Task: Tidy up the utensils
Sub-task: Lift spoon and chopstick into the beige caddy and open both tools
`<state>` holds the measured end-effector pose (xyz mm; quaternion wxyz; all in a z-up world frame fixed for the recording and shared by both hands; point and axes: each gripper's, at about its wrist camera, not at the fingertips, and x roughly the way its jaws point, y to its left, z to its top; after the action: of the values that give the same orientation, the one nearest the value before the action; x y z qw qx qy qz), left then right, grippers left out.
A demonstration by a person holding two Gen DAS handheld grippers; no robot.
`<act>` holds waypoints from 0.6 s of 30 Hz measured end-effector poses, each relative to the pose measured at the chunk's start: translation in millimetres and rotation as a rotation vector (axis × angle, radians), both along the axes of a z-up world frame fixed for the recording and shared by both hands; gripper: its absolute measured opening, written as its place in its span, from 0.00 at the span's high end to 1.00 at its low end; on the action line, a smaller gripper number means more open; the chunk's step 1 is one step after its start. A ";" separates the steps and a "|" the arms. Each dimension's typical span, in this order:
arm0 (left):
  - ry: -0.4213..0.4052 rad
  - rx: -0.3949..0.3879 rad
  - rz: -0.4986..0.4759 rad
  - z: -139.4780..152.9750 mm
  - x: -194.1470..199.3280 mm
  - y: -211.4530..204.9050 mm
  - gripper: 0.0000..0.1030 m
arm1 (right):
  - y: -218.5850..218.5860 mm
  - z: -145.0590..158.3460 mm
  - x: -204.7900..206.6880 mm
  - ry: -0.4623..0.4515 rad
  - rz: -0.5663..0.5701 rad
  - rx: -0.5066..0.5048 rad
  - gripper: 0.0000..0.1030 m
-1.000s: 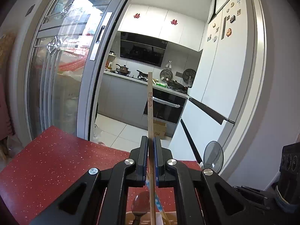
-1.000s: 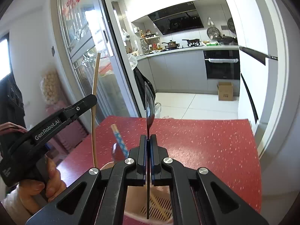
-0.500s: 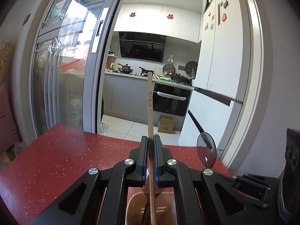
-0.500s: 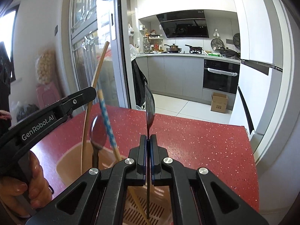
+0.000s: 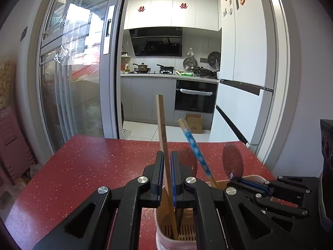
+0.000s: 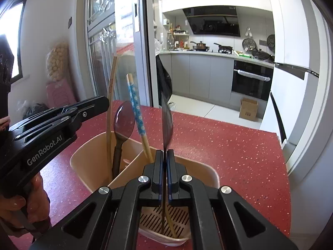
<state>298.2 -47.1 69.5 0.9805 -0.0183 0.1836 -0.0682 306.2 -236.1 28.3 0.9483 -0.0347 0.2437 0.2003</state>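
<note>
Two grippers hold utensils over a beige holder (image 6: 83,156) that stands on a red speckled table (image 6: 229,150). Left gripper (image 5: 165,160): jaws narrow, closed on a plain wooden chopstick (image 5: 161,125) whose lower end reaches down into the holder's left compartment. Right gripper (image 6: 164,158): jaws nearly together, with the thin handle of a dark spoon (image 6: 167,116) between them; the pads appear to press it, though the contact is hard to resolve. This spoon stands upright, bowl up, its handle reaching the slotted floor of the right compartment. A second dark spoon (image 6: 124,123) stands in the left compartment, and a blue-patterned chopstick (image 6: 136,108) leans near the divider. A hand (image 6: 31,206) grips the left tool.
</note>
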 end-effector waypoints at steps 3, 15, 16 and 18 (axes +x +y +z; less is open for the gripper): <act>0.006 -0.007 0.009 3.7 -8.0 4.0 0.66 | -1.7 2.1 -0.9 0.016 0.000 0.010 0.72; 0.138 -0.024 0.023 4.2 -65.6 32.5 0.65 | -22.5 19.2 -38.3 0.094 -0.025 0.137 0.29; 0.150 -0.029 0.020 1.8 -70.0 35.1 0.65 | -23.0 18.8 -43.2 0.106 -0.024 0.143 0.29; 0.184 -0.037 0.013 -6.4 -85.1 42.2 0.65 | -25.1 14.7 -54.9 0.142 -0.031 0.149 0.25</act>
<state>213.1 -5.0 63.1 0.9593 -0.0440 0.2716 -0.0634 251.4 -261.3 42.9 0.9316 0.0539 0.2952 0.2052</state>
